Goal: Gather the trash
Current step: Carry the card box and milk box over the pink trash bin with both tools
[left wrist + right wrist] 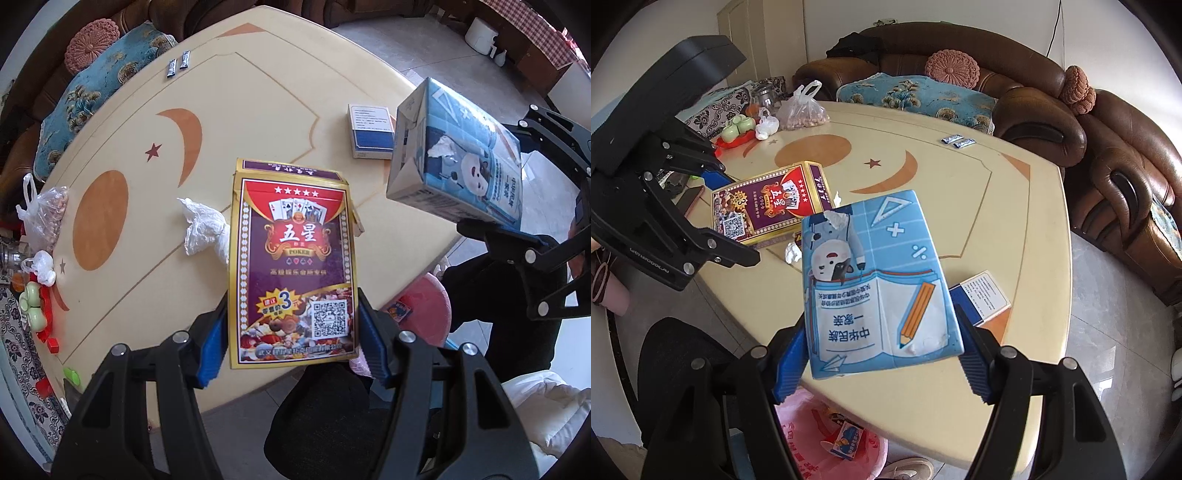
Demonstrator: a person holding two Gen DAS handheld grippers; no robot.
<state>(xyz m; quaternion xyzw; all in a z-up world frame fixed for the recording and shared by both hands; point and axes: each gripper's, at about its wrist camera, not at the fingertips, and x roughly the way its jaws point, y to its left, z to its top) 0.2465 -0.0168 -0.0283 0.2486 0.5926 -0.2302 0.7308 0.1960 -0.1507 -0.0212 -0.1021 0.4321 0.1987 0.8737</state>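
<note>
My left gripper [291,354] is shut on a purple, red and gold poker card box [291,258], its blue pads pressed to the box's two long sides, above the cream table [147,147]. Over the table's near edge, my right gripper [882,365] is shut on a blue illustrated carton [875,284] with a torn corner. Each view also shows the other gripper's load: the carton [458,151] and the card box [768,206]. A pink trash bag [827,435] holding a small box sits below the table edge. A crumpled white wad [203,229] lies on the table.
A blue-and-white box [371,131] and two small sachets [177,64] lie on the table. At its far end are a clear bag of nuts [805,110], a jar and small ornaments. A brown leather sofa [1108,166] with cushions curves behind. A person's dark-clad legs are below.
</note>
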